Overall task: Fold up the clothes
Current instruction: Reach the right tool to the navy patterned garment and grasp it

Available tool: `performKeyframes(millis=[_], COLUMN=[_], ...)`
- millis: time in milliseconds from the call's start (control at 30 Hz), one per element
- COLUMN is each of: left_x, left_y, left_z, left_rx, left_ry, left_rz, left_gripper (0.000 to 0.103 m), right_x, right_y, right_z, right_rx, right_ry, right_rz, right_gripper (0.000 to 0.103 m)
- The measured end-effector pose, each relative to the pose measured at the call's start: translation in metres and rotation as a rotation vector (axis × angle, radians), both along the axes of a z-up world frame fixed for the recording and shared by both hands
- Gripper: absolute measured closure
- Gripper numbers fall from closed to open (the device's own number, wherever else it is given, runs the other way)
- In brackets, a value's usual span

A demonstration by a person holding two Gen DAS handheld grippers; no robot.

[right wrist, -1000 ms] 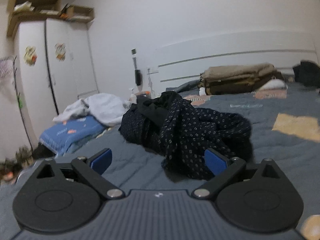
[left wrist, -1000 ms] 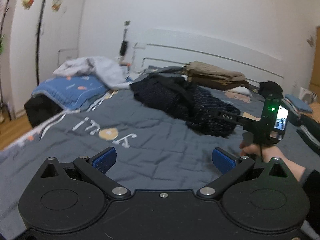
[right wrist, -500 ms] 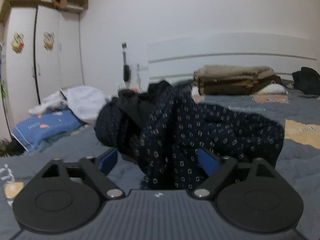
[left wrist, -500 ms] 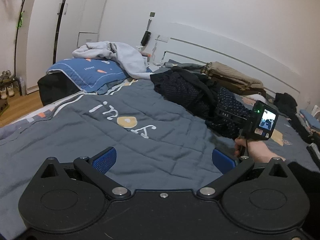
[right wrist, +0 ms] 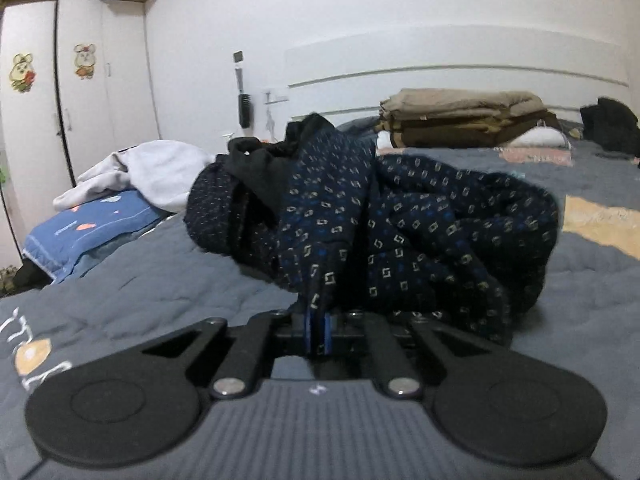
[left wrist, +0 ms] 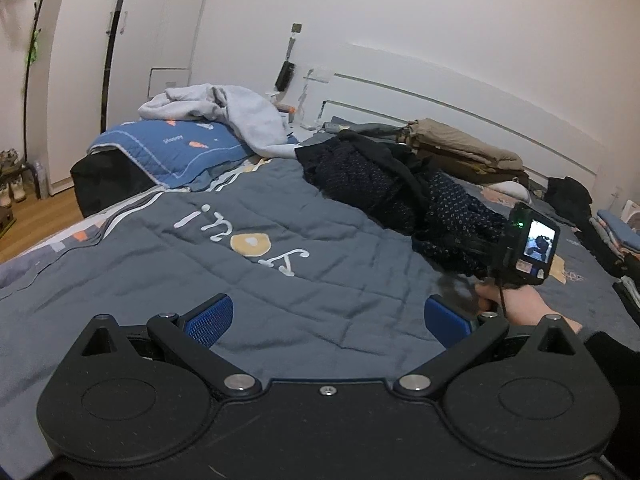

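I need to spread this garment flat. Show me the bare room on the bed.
Bare quilt lies between the left gripper and the patterned dark garment, around the printed letters. Crowded: blue blanket and white cloth at the left, folded tan stack by the headboard.

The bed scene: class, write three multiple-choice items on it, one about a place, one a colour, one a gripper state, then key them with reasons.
1. Where does the patterned garment lie?
A. on the grey quilt
B. on the floor
C. in the wardrobe

2. What colour is the garment?
A. red
B. dark navy with small pale squares
C. plain white

3. How is the right gripper?
A. wide open
B. out of view
C. shut on the garment

Answers: 1 A, it rests crumpled on the quilt; 2 B, the print shows clearly; 3 C, the blue pads pinch a fold, while the left gripper is open.
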State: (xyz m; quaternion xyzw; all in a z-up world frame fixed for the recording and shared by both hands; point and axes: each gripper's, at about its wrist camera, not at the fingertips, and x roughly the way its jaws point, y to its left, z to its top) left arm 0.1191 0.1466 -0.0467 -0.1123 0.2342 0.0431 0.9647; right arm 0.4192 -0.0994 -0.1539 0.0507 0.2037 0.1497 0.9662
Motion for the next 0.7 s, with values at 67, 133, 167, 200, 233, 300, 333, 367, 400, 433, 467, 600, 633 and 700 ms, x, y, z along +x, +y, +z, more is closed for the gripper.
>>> performKeyframes(millis=[67,133,167,200,233,300,333,367,400,433,467,600,633,700], left_x=[0.000,-0.001,0.000,0.000,0.000,0.000,0.001,0.001,0.001,0.001,0.001,0.003,0.002,0.001], left_y=[-0.002,-0.004,-0.006,-0.007,-0.007,-0.008,-0.009,-0.009,-0.010,-0.011,-0.012,-0.016,-0.019,-0.024], left_z=[0.002,0.003,0.004,0.004,0.004,0.004,0.004,0.004,0.005,0.005,0.004,0.002,0.002,0.000], left_rx=[0.010,0.016,0.018,0.018,0.017,0.016,0.014,0.012,0.012,0.013,0.013,0.012,0.016,0.024], left_ry=[-0.007,-0.012,-0.012,-0.011,-0.011,-0.011,-0.013,-0.014,-0.014,-0.014,-0.012,-0.002,0.000,0.003], left_rz=[-0.009,-0.014,-0.015,-0.018,-0.020,-0.023,-0.023,-0.028,-0.031,-0.033,-0.037,-0.057,-0.063,-0.074], left_gripper=[0.000,0.000,0.000,0.000,0.000,0.000,0.000,0.000,0.000,0.000,0.000,0.000,0.000,0.000], right_x=[-0.014,-0.035,-0.047,-0.059,-0.071,-0.095,-0.107,-0.118,-0.130,-0.142,-0.154,-0.204,-0.220,-0.236], right_y=[-0.004,-0.014,-0.019,-0.025,-0.031,-0.042,-0.048,-0.053,-0.059,-0.065,-0.070,-0.092,-0.093,-0.092], right_z=[0.010,0.019,0.022,0.026,0.030,0.037,0.041,0.044,0.048,0.051,0.055,0.070,0.073,0.077], right_rx=[-0.004,0.020,0.040,0.059,0.079,0.118,0.138,0.158,0.177,0.197,0.217,0.298,0.307,0.269], right_ry=[-0.021,-0.026,-0.024,-0.023,-0.021,-0.018,-0.016,-0.015,-0.013,-0.012,-0.010,-0.006,-0.005,0.036], right_rz=[0.024,0.051,0.066,0.080,0.095,0.124,0.139,0.153,0.168,0.182,0.197,0.262,0.277,0.272], right_gripper=[0.097,0.098,0.098,0.098,0.098,0.098,0.098,0.098,0.098,0.098,0.099,0.103,0.103,0.103])
